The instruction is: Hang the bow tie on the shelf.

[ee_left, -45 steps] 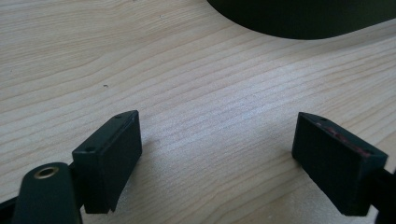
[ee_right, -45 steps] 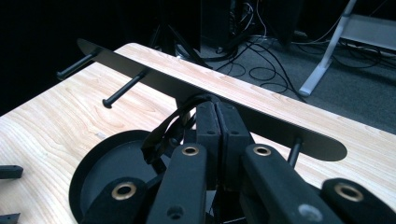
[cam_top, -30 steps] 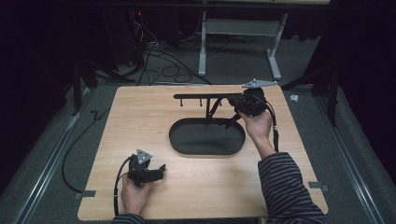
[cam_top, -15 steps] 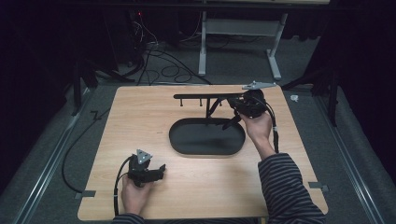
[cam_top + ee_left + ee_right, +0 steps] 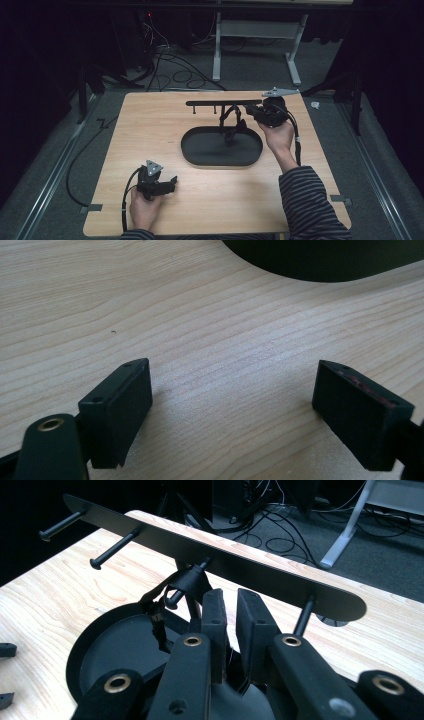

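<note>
High view, left to right: the left tongs (image 5: 172,181) rest on the wooden tabletop (image 5: 150,130) near its front edge, well apart from the stand. Left gripper view confirms both pads spread wide over bare wood, nothing between them. At centre sits a black oval tray (image 5: 200,150) carrying an upright post and a horizontal bar with pegs (image 5: 220,103). A black strap (image 5: 187,582) hangs from one middle peg. The right tongs (image 5: 231,611) sit just beside that strap, below the bar, narrowly parted after just opening, with nothing gripped.
</note>
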A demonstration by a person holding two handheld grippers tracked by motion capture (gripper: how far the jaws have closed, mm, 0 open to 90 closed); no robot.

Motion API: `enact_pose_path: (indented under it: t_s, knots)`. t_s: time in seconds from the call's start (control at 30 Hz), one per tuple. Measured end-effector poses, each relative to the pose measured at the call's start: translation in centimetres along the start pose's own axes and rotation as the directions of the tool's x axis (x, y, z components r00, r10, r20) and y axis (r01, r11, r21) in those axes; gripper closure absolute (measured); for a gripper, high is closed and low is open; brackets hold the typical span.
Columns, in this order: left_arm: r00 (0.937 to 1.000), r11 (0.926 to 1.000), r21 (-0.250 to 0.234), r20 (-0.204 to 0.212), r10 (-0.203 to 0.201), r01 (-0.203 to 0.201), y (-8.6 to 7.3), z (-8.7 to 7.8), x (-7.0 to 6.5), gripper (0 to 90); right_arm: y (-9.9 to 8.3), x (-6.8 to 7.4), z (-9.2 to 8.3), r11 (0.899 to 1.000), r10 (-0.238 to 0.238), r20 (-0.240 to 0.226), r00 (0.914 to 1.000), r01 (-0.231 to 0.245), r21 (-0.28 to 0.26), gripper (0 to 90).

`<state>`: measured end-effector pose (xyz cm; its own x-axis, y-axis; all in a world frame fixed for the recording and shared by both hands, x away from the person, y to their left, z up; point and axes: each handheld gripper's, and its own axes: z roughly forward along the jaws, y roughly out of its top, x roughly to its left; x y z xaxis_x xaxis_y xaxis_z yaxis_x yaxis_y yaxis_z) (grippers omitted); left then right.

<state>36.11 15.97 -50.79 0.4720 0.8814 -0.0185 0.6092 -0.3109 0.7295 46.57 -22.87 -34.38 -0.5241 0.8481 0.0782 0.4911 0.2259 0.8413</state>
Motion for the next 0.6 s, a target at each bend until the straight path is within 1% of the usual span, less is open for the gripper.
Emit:
enact_pose_path:
  t_s: [0.27,0.3,0.37,0.4,0.6]
  knots:
    - [1.0,1.0,-0.001,0.0,-0.001,0.001,0.0,0.0,0.0,16.6,-0.2,-0.6,-1.1,1.0,0.007,-0.005,1.0,-0.007,-0.015,83.7]
    - [1.0,1.0,-0.001,0.0,-0.001,0.001,0.0,0.0,0.0,16.7,-0.4,-0.7,-1.4,1.0,0.011,-0.007,0.9999,-0.012,-0.016,83.7]
    - [1.0,1.0,-0.001,0.0,0.0,0.0,0.0,0.0,0.0,16.6,-0.5,-0.7,-1.5,1.0,0.006,-0.007,1.0,-0.006,-0.017,83.7]
    - [1.0,1.0,-0.001,0.0,-0.001,0.001,0.0,0.0,0.0,16.6,-0.7,-0.8,-1.6,1.0,0.015,-0.012,0.9998,-0.015,-0.014,83.8]
    - [1.0,1.0,0.0,0.0,-0.001,0.001,0.0,0.0,0.0,16.6,-0.8,-1.2,-2.0,1.0,0.022,-0.029,0.9993,-0.023,-0.02,83.0]
